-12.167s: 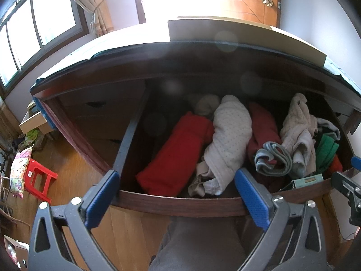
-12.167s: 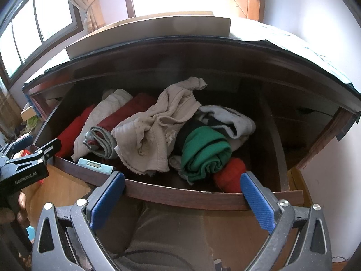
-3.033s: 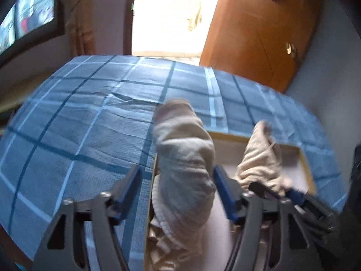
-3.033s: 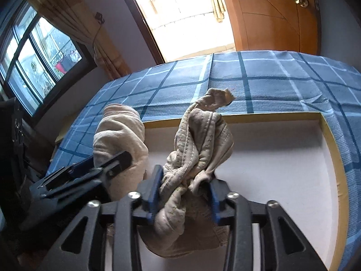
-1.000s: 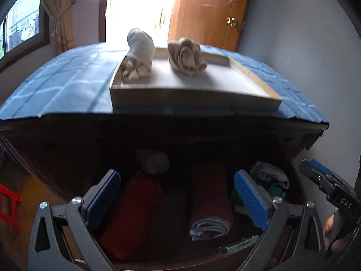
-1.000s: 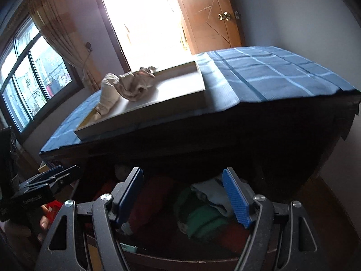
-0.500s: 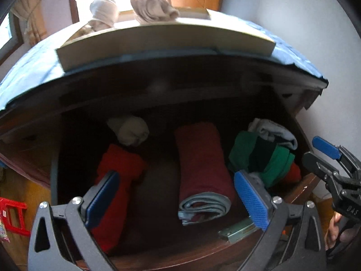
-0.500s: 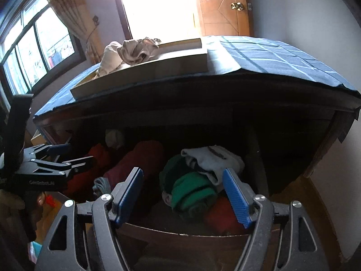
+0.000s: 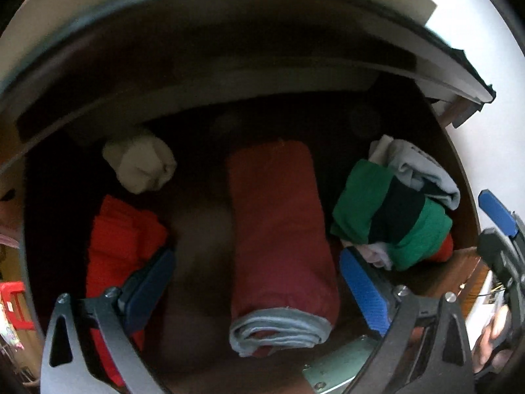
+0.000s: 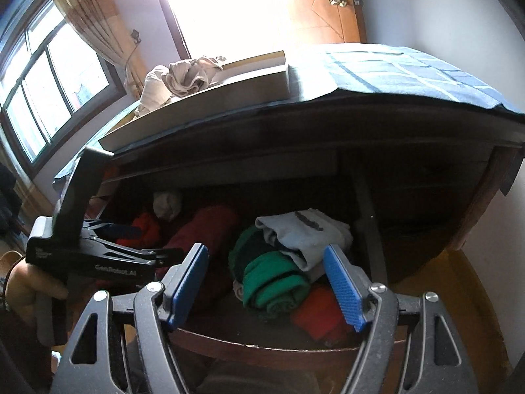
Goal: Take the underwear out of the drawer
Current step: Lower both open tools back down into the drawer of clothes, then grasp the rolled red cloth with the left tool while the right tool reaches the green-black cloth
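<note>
L gripper (image 9: 256, 282) spread, empty, over dark-red roll (image 9: 279, 229) in drawer (image 10: 279, 351); R gripper (image 10: 265, 282) spread above green roll (image 10: 272, 285) w/ grey garment (image 10: 305, 233) atop; risk: jaws snag neighbour rolls, unroll bundle.

- The right gripper (image 10: 267, 282) has two dark grey plastic arms with triangular cut-outs and silver screws at the joints.
- Its fingers (image 10: 343, 287) carry ribbed blue pads.
- The left gripper (image 9: 259, 292) has the same build, with blue pads.
- Its black body shows white lettering "GenRobot.AI".
- The left hand (image 10: 19, 284) wears a patterned wristband.
</note>
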### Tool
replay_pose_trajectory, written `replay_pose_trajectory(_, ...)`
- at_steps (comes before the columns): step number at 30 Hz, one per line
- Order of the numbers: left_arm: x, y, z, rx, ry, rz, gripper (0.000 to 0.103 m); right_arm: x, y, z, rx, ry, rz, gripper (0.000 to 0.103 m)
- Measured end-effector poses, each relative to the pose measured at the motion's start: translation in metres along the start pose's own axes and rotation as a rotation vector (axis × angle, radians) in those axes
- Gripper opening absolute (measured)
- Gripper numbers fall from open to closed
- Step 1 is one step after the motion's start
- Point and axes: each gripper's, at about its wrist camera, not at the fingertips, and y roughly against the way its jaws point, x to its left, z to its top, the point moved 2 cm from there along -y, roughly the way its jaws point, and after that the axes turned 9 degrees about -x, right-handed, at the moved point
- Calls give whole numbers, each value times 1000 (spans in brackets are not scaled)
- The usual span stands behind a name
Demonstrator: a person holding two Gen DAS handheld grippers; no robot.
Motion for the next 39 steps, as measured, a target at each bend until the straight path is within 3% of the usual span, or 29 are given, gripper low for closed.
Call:
replay_pose_trajectory(6, -2, -20, 1, 75, 8, 3, 96, 1, -10, -2, 38, -7, 42, 75)
replay_pose_trajectory(11, -6, -33, 4, 146, 21, -37, 92, 0, -15, -3, 69, -19, 70, 65)
replay_pose_trajectory(14, -7, -40, 4, 181, 39, -67, 74, 1, -17, 0, 76, -20, 86, 65)
replay_pose_trajectory(16, -8, -44, 2, 197, 42, -105, 53, 2, -17, 1, 75, -15, 87, 65)
replay_pose_trajectory(17, -8, -44, 2, 194, 40, -108, 52, 3, -17, 2, 75, -18, 89, 65)
replay_pose_trajectory(19, -10, -39, 3, 154, 31, -114, 43, 4, -16, 3, 74, -29, 98, 65)
replay_pose_trajectory(25, -5, -11, 3, -16, 73, -129, 35, 6, -14, 3, 79, -7, 79, 65)
replay_pose_trajectory(30, 4, 27, -6, -134, 110, -169, 35, 11, -17, 1, 114, 8, 101, 65)
replay_pose_trajectory(38, 4, 89, -31, -299, 127, -143, 35, 24, -44, 4, 219, 40, 135, 65)
replay_pose_trajectory(39, 26, 95, -26, -316, 124, -144, 35, 24, -50, 3, 245, 52, 119, 65)
